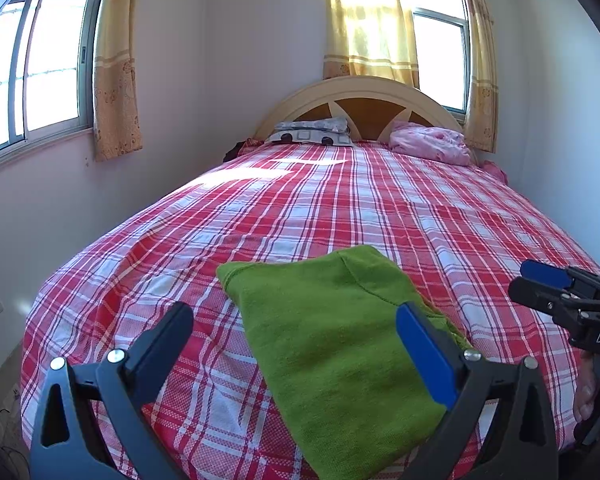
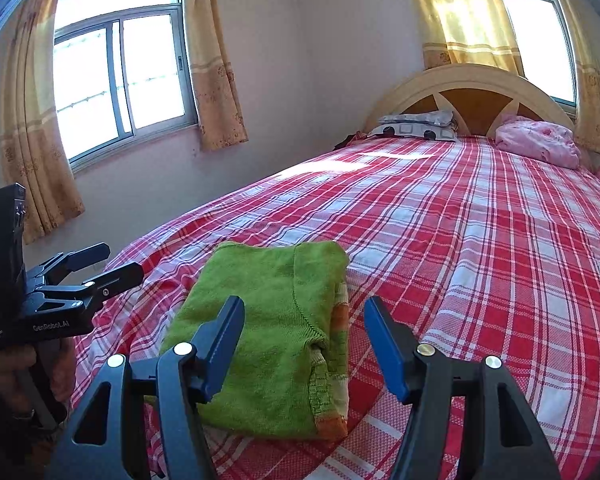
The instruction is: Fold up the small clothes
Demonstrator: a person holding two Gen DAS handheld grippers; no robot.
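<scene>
The folded green garment (image 1: 336, 344) is cut off by the lower edge beneath the jaws; its underside is hidden against the bed (image 1: 380, 208).

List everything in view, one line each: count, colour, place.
green garment: one, green with orange trim, folded, near end of bed
bed sheet: one, red-white plaid, covering bed
headboard: one, cream and brown, far end
pillow: one, grey patterned, by headboard
pink bundle: one, pink, by headboard
windows: two, curtains yellow
left gripper: black-blue, open, above garment
right gripper: black-blue, open, above garment
</scene>
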